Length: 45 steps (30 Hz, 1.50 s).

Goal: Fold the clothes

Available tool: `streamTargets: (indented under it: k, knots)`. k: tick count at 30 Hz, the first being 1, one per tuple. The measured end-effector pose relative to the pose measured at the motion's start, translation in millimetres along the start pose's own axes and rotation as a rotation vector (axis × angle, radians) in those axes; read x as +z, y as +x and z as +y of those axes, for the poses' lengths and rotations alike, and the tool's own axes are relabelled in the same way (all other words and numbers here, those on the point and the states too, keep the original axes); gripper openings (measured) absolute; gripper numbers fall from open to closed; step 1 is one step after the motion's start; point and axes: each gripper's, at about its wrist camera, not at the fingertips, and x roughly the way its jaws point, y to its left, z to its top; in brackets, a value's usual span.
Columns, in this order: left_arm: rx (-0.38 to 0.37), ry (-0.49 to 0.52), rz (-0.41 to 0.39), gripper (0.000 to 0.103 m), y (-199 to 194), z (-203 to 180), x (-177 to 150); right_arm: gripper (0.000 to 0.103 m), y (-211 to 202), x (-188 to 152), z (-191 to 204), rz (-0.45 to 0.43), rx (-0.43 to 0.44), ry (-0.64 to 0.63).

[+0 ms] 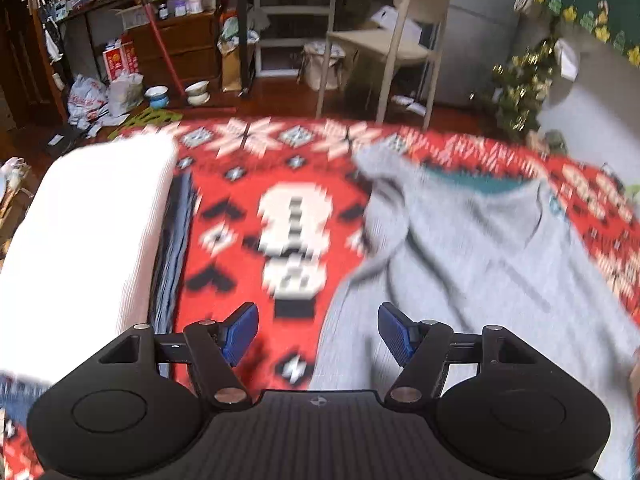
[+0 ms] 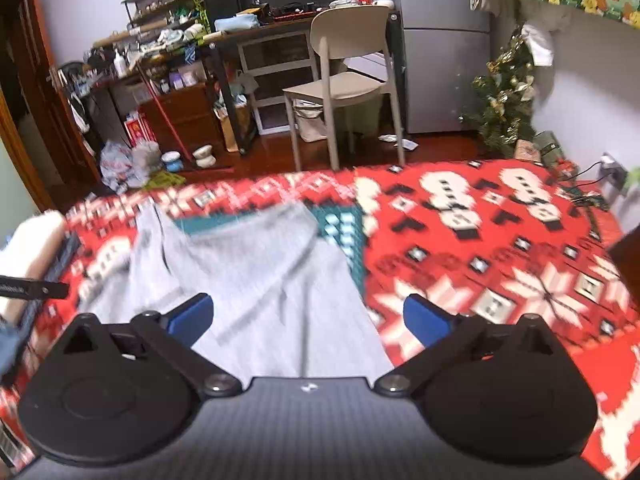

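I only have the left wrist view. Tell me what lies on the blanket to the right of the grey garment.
Observer: Nothing; right of the rumpled grey knit garment the red patterned snowman blanket lies bare to its edge.
Operator: Report the right gripper's state.
Observer: The right gripper is open, its blue pads over the garment's near part with nothing between them.
Operator: Say what is past the blanket's far right corner.
Observer: A dark cable runs across that corner toward a white plug by the wall.
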Motion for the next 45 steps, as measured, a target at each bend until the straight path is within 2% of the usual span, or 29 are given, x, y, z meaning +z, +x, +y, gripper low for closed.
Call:
streamTargets:
  k: [4,8,11,13,14,15,20,24,28,29,31,32,34,38,41,43,45]
  knots:
    - [0.011,0.048,-0.038,0.067,-9,-9,-19,0.102,-16,-28,-4,0.007,-0.068,-0.029]
    - [-0.032,0.021,-0.045,0.068,-12,-6,-31,0.102,-26,-45,-10,0.025,-0.101,-0.043]
    - [-0.103,-0.027,-0.063,0.068,-12,-1,-39,0.102,-30,-55,-14,0.047,-0.100,-0.057]
    - [-0.179,-0.033,-0.051,0.072,-12,3,-43,0.102,-31,-59,-18,0.075,-0.083,-0.036]
    - [-0.201,-0.042,-0.042,0.078,-11,5,-44,0.102,-31,-62,-20,0.085,-0.076,-0.027]
    - [-0.222,-0.053,-0.033,0.079,-10,6,-45,0.102,-32,-65,-21,0.089,-0.076,-0.025]
    - [-0.135,-0.036,-0.062,0.079,-8,-1,-55,0.102,-30,-78,-28,0.103,-0.121,-0.033]
    - [-0.088,-0.055,-0.038,0.078,0,-1,-56,0.102,-30,-79,-41,0.109,-0.100,0.070]
    - [-0.086,-0.051,-0.014,0.071,6,2,-57,0.100,-32,-73,-47,0.085,-0.098,0.101]
    - [-0.079,-0.033,-0.020,0.069,6,1,-58,0.097,-32,-71,-48,0.078,-0.103,0.089]
    - [-0.064,0.028,-0.024,0.064,5,-4,-57,0.076,-29,-67,-49,0.068,-0.111,0.066]
    - [-0.062,0.047,-0.031,0.063,4,-5,-57,0.070,-26,-65,-49,0.075,-0.116,0.053]
    - [-0.063,0.057,-0.033,0.062,4,-5,-56,0.048,-18,-63,-51,0.088,-0.120,0.027]
    - [-0.057,0.037,-0.028,0.059,7,-1,-52,0.042,-2,-62,-55,0.108,-0.122,0.028]
    - [-0.041,0.022,-0.013,0.057,10,-1,-50,0.032,7,-62,-56,0.126,-0.112,0.035]
    - [-0.039,0.019,-0.012,0.055,12,-1,-49,0.008,9,-62,-51,0.133,-0.100,0.004]
    - [-0.033,0.044,-0.011,0.052,13,-4,-47,0.005,9,-62,-46,0.129,-0.101,-0.032]
